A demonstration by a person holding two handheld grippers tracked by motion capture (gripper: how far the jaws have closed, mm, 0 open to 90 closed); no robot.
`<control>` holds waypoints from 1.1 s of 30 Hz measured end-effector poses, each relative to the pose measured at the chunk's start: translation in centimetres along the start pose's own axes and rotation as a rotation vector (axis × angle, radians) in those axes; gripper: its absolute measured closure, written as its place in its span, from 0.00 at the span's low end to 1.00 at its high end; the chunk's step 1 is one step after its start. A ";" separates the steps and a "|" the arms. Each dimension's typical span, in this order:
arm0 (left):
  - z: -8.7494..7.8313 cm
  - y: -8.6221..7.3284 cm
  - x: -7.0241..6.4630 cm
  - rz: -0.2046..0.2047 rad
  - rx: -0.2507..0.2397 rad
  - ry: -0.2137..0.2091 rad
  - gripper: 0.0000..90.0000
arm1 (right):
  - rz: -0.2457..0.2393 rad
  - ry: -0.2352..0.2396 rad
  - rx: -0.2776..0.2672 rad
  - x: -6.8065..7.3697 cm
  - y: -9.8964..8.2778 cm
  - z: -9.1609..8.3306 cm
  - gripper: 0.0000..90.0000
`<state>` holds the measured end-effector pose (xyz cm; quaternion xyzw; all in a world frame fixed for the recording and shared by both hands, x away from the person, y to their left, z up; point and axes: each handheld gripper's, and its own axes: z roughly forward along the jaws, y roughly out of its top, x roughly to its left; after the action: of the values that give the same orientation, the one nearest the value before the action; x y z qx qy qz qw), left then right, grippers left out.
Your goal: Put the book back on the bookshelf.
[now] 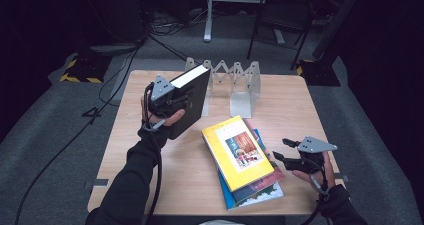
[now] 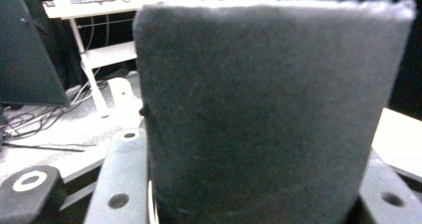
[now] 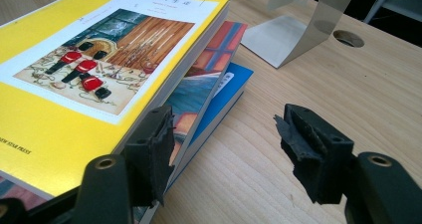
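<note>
Black and thick, the hardcover book with white page edges [image 1: 187,102] was up off the light wooden table [image 1: 300,110], tilted, over its far left part, just in front of the grey zigzag metal book rack [image 1: 235,82]. Left gripper [image 1: 172,102] was clamped on it, forearm reaching in from the bottom, and the dark fuzzy cover sat between the jaws in the left gripper view. Right gripper [image 3: 224,144] rested low near the table's right edge, jaws apart on nothing, just beside the stack of three books with a yellow one on top [image 3: 99,59].

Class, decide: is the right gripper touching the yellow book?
Cannot tell. In the right gripper view, one pad of the right gripper overlaps the yellow book edge.
</note>
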<state>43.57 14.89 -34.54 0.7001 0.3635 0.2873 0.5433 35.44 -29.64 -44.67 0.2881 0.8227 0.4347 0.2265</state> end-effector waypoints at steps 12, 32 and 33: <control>3.4 0.4 0.9 -0.053 0.019 0.082 0.58 | 0.005 0.002 -0.004 -0.1 -0.1 -0.1 0.42; 8.4 0.4 0.2 -0.011 0.063 0.233 0.58 | 0.015 0.008 0.000 -0.3 -0.3 0.0 0.42; 8.5 0.3 0.2 -0.023 0.064 0.242 0.58 | 0.014 0.008 0.000 -0.3 -0.3 0.0 0.42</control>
<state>50.56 10.35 -36.36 0.6729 0.4435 0.3516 0.4763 35.55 -29.96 -44.89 0.2922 0.8215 0.4374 0.2201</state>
